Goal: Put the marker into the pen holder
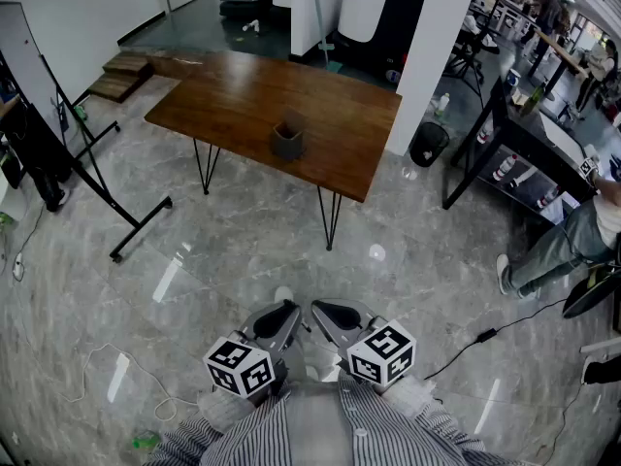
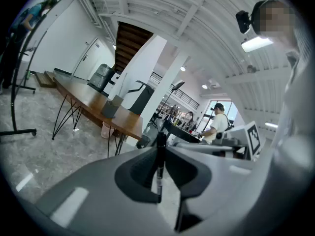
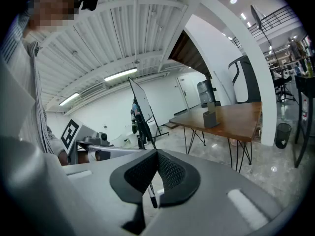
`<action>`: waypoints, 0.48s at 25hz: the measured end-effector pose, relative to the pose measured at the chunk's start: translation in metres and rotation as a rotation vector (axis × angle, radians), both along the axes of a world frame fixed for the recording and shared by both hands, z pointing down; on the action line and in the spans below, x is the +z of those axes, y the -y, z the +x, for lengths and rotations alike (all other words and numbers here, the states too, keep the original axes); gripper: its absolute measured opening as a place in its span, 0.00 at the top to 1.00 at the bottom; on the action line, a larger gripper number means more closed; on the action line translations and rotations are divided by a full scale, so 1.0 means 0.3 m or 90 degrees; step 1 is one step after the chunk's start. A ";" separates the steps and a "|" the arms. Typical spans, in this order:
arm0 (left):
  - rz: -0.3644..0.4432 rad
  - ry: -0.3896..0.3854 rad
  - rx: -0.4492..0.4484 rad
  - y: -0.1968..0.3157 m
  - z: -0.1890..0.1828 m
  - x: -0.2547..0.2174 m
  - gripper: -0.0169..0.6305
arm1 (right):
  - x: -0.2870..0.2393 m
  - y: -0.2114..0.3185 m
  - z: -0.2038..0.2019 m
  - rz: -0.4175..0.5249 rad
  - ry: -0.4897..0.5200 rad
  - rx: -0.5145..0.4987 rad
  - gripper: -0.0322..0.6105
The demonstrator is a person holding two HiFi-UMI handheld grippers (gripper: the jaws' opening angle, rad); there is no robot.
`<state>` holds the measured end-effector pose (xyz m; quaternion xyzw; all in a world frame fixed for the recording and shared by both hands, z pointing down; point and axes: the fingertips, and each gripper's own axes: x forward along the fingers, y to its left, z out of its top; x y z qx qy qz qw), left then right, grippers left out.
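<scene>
the left gripper (image 2: 161, 142) was closed on a black marker (image 2: 159, 171), which stood upright between its jaws. the right gripper (image 3: 157, 152) had its jaws together at the tips, and i could not tell whether it gripped anything; a marker end (image 3: 153, 195) showed just below them. both were held close together low in the head view, above the grey floor (image 1: 243, 260). the grey pen holder (image 1: 287, 141) stood on the wooden surface (image 1: 233, 95), well apart from both grippers.
</scene>
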<state>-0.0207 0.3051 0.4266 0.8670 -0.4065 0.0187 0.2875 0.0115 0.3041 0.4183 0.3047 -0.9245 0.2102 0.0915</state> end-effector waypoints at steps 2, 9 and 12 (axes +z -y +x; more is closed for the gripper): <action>0.007 -0.001 -0.005 0.058 -0.014 0.006 0.90 | 0.008 0.051 -0.008 0.003 0.001 0.000 0.95; 0.008 -0.005 -0.004 0.337 -0.057 0.016 0.90 | 0.004 0.330 -0.015 0.016 -0.003 0.028 0.95; 0.017 -0.004 0.001 0.491 -0.085 -0.008 0.90 | -0.018 0.491 -0.031 0.024 -0.002 0.042 0.95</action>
